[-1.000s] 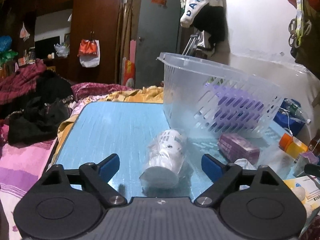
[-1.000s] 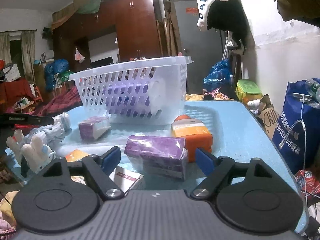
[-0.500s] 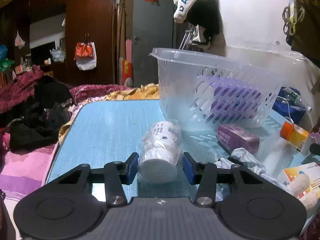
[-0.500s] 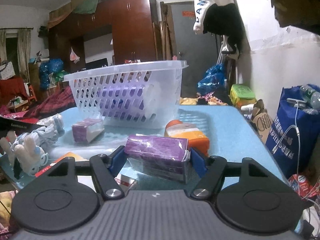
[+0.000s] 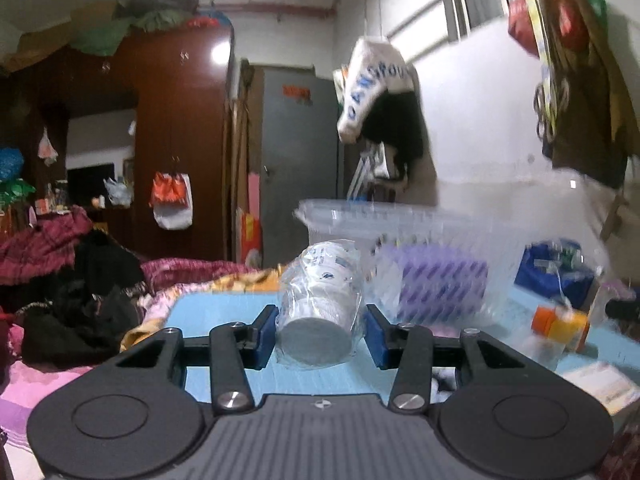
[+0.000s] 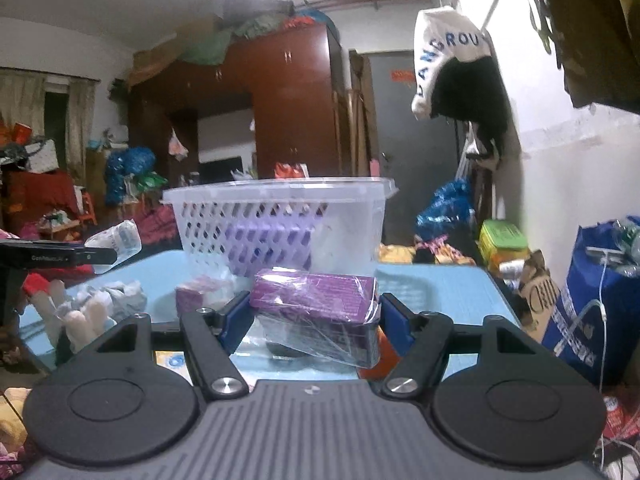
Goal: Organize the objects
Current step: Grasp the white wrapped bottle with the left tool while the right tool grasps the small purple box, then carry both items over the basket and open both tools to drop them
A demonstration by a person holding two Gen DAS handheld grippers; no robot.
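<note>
A cluttered bedroom with a dark wardrobe [image 6: 296, 100] fills the upper frame; the blue bench [image 6: 436, 292] spans the middle. A clear slotted basket [image 6: 280, 220] stands at centre, holding a purple pack. Since a second ago both grippers have clamped and lifted their loads: the left gripper [image 5: 320, 330] grasps a plastic-wrapped stack of paper cups [image 5: 318, 300], the right gripper [image 6: 316, 320] a wrapped purple box [image 6: 316, 300]. Bare bench lies right of the basket.
</note>
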